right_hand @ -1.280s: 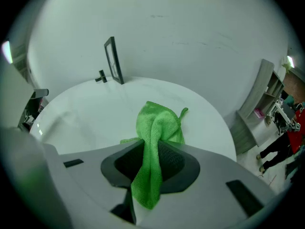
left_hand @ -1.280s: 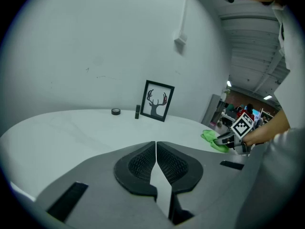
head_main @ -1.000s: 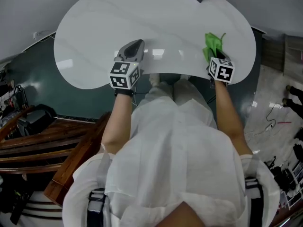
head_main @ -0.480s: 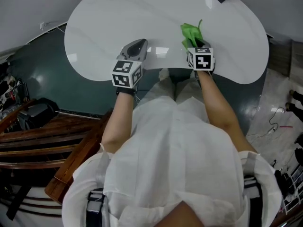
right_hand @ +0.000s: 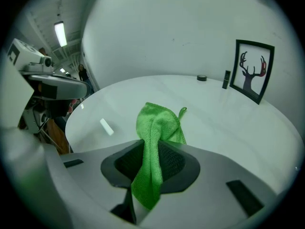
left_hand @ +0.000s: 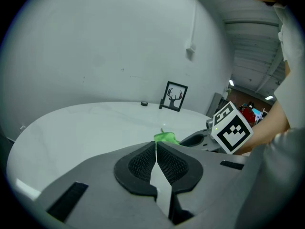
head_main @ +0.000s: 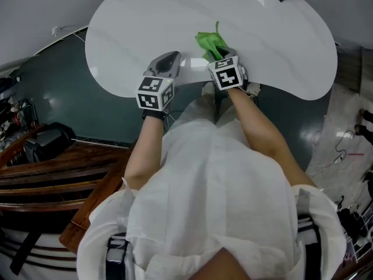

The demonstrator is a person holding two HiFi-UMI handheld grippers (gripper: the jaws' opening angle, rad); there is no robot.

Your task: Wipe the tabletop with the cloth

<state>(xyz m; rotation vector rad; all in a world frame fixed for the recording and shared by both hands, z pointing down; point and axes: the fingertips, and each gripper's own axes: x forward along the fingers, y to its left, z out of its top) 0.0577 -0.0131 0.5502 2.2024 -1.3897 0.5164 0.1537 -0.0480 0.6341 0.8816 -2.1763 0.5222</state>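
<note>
Head cam: steep top-down on the desk (head_main: 145,16). Gripper cams: low, right behind own fingers (left_hand: 138,165), facing across desk to wall (left_hand: 95,42). All three share framed picture (right_hand: 250,70).

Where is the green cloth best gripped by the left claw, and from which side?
Probably take the loose bunched end of the green cloth that lies on the tabletop beyond the right claw, which pinches a fold. Come from the left, low, after opening the shut left claw.
</note>
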